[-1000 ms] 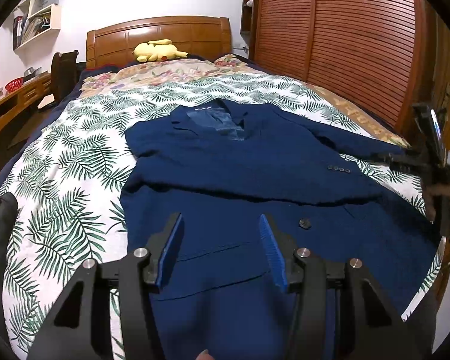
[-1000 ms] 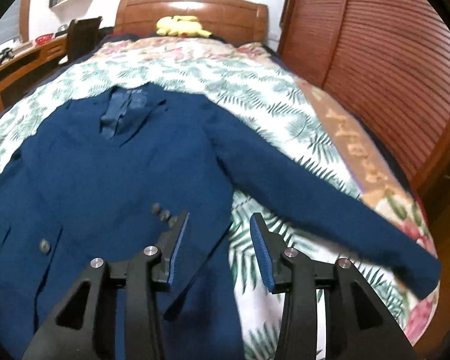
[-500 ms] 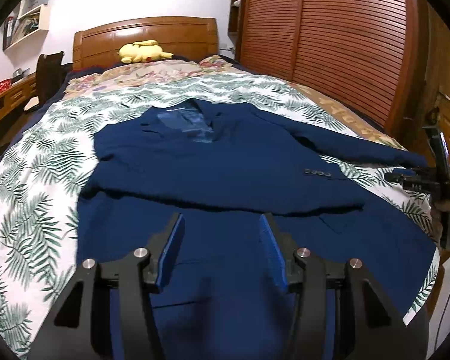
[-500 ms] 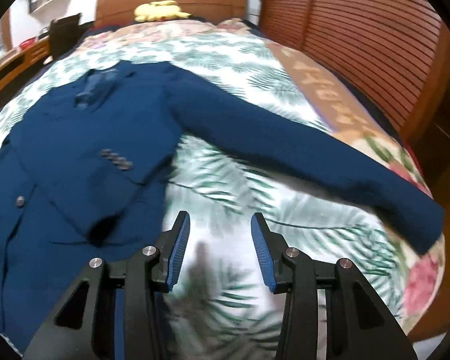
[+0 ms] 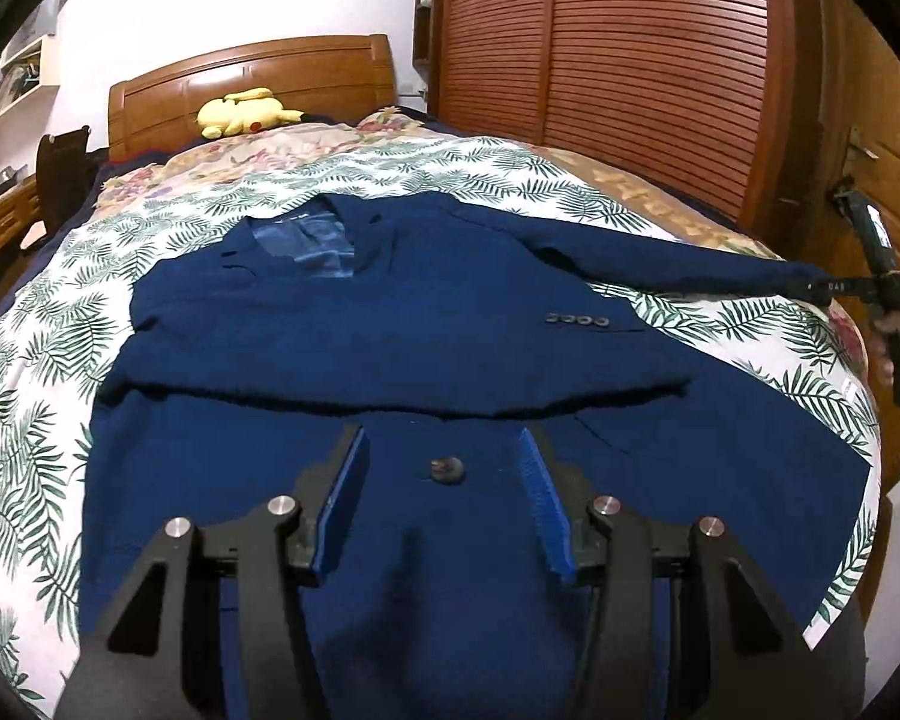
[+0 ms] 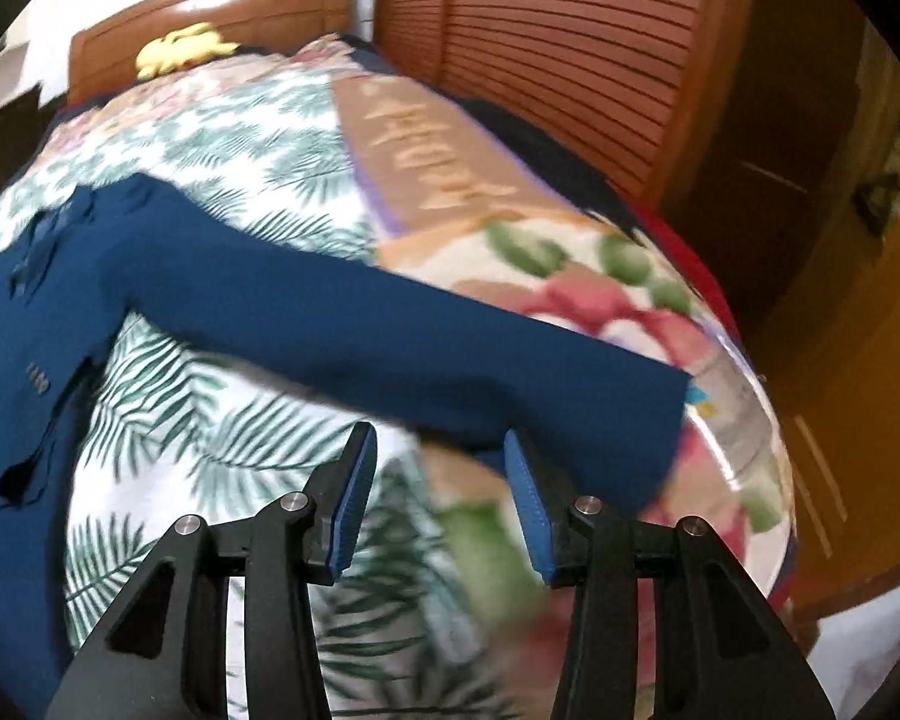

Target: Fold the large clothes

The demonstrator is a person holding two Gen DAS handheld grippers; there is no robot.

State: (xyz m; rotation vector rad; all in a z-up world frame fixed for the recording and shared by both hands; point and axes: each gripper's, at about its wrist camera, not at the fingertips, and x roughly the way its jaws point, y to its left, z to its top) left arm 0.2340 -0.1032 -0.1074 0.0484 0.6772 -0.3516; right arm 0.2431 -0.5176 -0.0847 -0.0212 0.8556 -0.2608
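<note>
Both grippers, left (image 5: 444, 501) and right (image 6: 435, 498), hang spread and empty over the navy blazer (image 5: 390, 324) on the bed (image 5: 48, 360); the right should pinch the outstretched sleeve's cuff (image 6: 648, 420) at two o'clock and fold it inward flat.

I'm seeing a leaf-print bedspread (image 5: 60, 360) covering the bed, a yellow plush toy (image 5: 243, 111) lying against the wooden headboard (image 5: 252, 75), and slatted wooden wardrobe doors (image 5: 630, 60) standing alongside (shelves (image 5: 18, 72) hanging far left).
</note>
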